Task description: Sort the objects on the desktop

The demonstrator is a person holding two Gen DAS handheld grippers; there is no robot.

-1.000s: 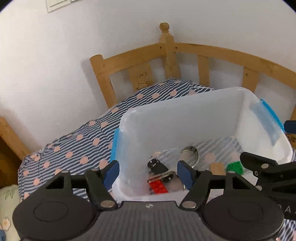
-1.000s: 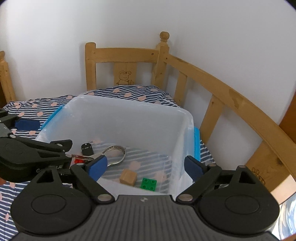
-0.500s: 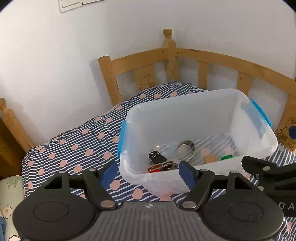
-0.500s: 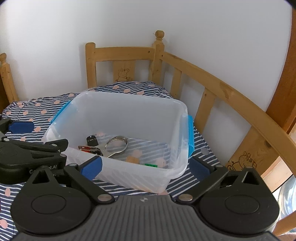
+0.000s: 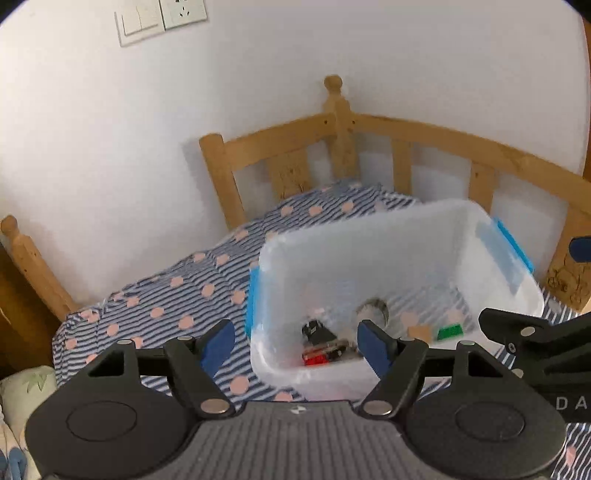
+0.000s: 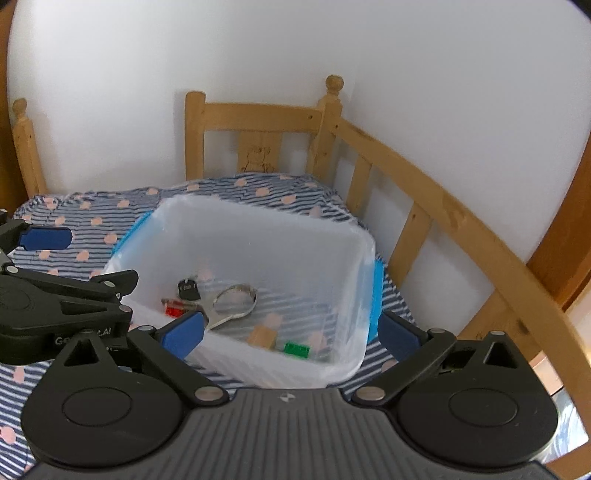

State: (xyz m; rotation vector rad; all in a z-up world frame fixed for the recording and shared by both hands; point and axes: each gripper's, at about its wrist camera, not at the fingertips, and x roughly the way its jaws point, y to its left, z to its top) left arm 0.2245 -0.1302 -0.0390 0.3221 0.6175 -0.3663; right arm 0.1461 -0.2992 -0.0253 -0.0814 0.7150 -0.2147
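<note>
A clear plastic bin (image 5: pixel 369 236) (image 6: pixel 258 225) with blue side latches sits on a striped, dotted bedsheet. Inside it lie a black key fob (image 6: pixel 188 288), a red brick (image 6: pixel 173 311), a metal bottle opener (image 6: pixel 231 304), a wooden block (image 6: pixel 261 335) and a green brick (image 6: pixel 296 349). My left gripper (image 5: pixel 297 345) is open and empty, held back from the bin's near left corner. My right gripper (image 6: pixel 291 330) is open and empty, held back from the bin's near wall. The left gripper also shows at the left of the right wrist view (image 6: pixel 59 295).
A wooden bed rail (image 6: pixel 424 192) runs behind and to the right of the bin. A white wall with a switch and socket (image 5: pixel 162 18) stands behind. The sheet (image 5: pixel 166 306) stretches out left of the bin.
Both grippers have pulled back and up from the bin, which now looks smaller and farther away. Both stay open and empty. The objects in the bin have not moved.
</note>
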